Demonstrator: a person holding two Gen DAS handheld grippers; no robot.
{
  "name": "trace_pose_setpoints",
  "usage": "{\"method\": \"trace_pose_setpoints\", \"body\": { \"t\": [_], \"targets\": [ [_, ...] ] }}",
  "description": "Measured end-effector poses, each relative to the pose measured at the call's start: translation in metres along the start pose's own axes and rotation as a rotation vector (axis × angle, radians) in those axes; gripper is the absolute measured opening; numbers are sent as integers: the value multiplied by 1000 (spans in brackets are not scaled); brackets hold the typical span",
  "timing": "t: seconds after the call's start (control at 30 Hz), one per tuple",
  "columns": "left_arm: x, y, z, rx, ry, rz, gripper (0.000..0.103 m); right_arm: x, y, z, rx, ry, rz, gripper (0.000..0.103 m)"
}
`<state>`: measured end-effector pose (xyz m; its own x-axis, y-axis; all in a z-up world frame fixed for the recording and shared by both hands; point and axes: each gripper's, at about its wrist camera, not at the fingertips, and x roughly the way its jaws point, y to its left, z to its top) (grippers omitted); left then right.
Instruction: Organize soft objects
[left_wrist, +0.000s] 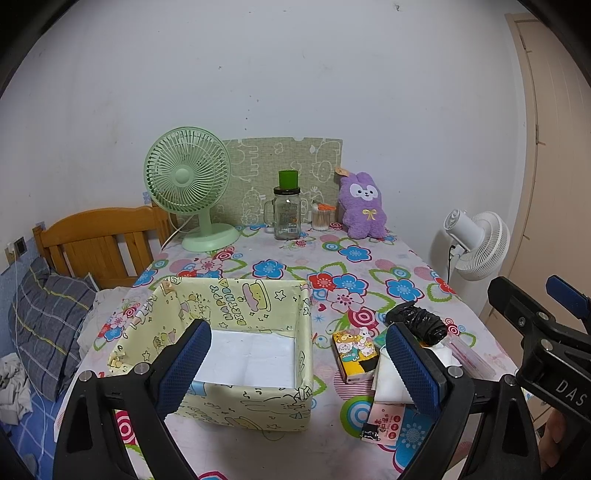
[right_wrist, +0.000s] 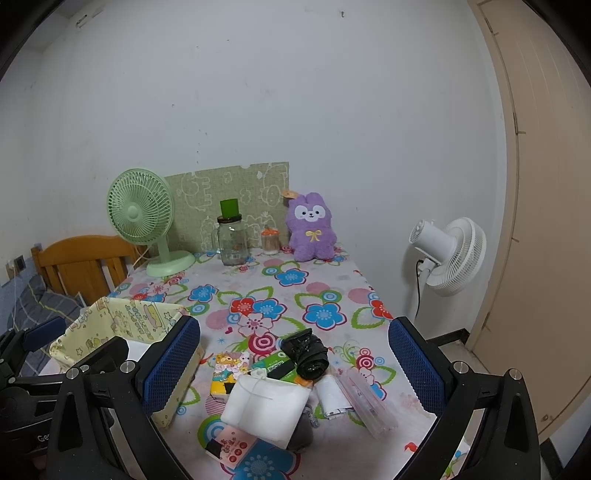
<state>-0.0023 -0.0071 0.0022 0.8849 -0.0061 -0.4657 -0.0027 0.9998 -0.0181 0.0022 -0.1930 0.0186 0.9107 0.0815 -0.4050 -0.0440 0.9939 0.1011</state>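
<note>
Both grippers hover above the near edge of the desk covered in a flowered cloth (right_wrist: 325, 291), and nothing is gripped. The left gripper (left_wrist: 299, 363) has its blue-padded fingers spread wide over the open pale-yellow cartoon-print storage box (left_wrist: 236, 402), whose white floor looks bare. The right gripper (right_wrist: 295, 363) is likewise spread wide, hanging over the loose pile to the right of that box: a white soft cotton-pad pack tied with a drawstring (right_wrist: 267, 404), a small cartoon-printed tissue packet (right_wrist: 229, 371), a roll of black plastic bags (right_wrist: 308, 356), a green card packet (right_wrist: 279, 367) and a clear plastic case (right_wrist: 367, 402). A purple plush rabbit (right_wrist: 312, 227) sits upright far back against the wall, well apart from both grippers.

This looks like the outset: no item appears to be in the box yet. The next move likely calls for the right gripper to descend on the white pack, pinch it across its width, and carry it left into the box.
</note>
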Motion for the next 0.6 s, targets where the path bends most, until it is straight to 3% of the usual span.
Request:
{"method": "trace_pose_setpoints", "body": {
  "t": [0.37,0.6],
  "targets": [
    [1,-4,-3,-15,-32,3,96,0,-1,0,-2,1,-3,103],
    [14,-13,-10,-13,19,-9,96,3,-3,-1,-4,4,-4,103]
  ]
}}
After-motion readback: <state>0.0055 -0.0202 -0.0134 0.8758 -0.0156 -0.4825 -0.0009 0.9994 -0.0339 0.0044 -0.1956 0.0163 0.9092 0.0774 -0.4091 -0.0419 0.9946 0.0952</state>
